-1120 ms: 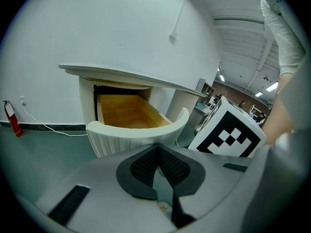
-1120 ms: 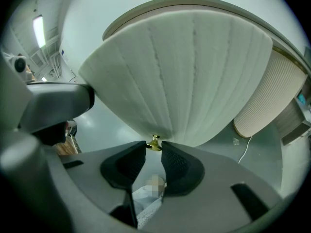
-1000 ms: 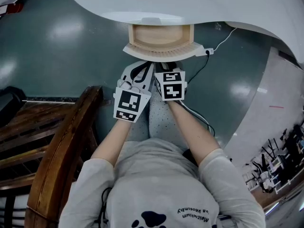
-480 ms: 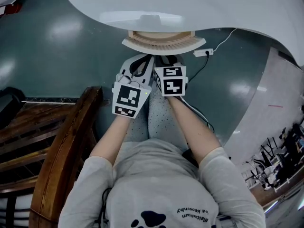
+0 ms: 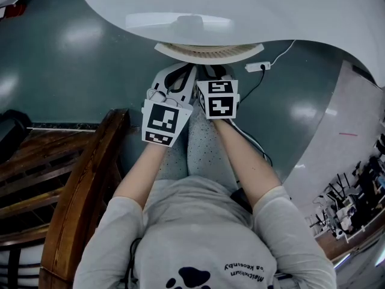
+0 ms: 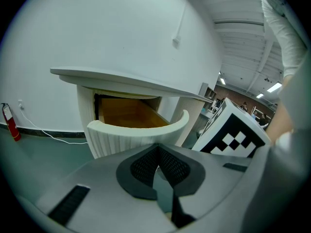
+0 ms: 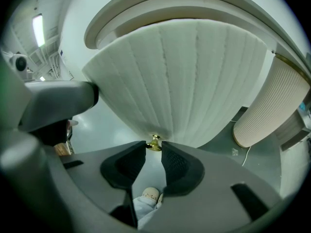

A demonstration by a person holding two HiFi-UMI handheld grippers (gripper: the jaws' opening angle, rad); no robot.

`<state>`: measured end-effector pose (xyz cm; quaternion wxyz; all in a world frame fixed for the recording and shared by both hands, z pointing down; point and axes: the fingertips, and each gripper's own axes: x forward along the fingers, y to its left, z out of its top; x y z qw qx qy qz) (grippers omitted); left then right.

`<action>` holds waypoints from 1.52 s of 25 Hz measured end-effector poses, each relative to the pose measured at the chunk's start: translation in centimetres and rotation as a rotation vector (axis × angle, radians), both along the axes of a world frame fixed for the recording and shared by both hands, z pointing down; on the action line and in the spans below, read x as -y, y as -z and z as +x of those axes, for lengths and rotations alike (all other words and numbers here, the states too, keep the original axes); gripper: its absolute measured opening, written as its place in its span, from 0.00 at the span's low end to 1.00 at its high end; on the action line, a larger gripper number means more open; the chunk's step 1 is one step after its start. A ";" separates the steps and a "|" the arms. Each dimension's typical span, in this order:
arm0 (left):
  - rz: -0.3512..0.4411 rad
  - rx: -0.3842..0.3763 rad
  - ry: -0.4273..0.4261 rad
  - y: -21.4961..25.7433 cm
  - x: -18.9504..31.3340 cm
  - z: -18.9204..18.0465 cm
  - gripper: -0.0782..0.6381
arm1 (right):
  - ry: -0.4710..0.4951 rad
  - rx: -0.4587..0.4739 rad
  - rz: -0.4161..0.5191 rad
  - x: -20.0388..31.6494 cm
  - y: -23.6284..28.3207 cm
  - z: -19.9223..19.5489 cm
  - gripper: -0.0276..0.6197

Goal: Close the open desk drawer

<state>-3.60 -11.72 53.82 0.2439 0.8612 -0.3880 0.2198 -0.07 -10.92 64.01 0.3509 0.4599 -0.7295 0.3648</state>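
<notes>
Under the white counter [image 5: 252,11], the drawer [image 5: 208,51] stands out only a little way. Just a thin curve of its fluted front shows from the head view, though the left gripper view looks into a wedge of bare wooden interior [image 6: 127,114] that is not yet covered.

My right gripper [image 7: 154,150] pinches the brass knob [image 7: 154,142] at the very tips of its jaws. My left gripper [image 6: 158,165] is pressed together on nothing and hovers just beside the right one, short of the front.

I judge the drawer to be light and stiff, a thin wooden box behind a rigid ribbed face that should slide on its runners under a steady level push. The knob is small, smooth and rounded, so I expect it to slip or twist if I lean on it at an angle. It serves for steering, while the broad middle of the front is the safer place to press. The painted ribs could mark if the jaws scrape them.

Nothing I can see sits between the drawer and its recess. A fluted pedestal [image 7: 272,106] stands to the right of the drawer. A power strip [image 5: 255,67] with its cable lies on the floor [image 5: 72,71] to the right, well apart. A wooden chair [image 5: 84,185] is at my left, and my own knees [image 5: 198,143] are directly below the grippers, so I have little room to drop my hands.
</notes>
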 end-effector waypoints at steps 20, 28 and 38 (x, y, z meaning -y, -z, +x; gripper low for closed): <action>0.021 -0.001 0.018 0.3 4.0 0.0 0.12 | 0.017 0.001 0.025 3.9 0.5 -0.2 0.21; 0.039 0.001 0.025 0.4 5.9 0.2 0.12 | 0.021 -0.003 0.050 5.9 0.5 0.1 0.21; 0.095 0.005 0.036 0.6 8.2 -0.1 0.12 | 0.029 -0.010 0.087 8.2 0.9 0.0 0.21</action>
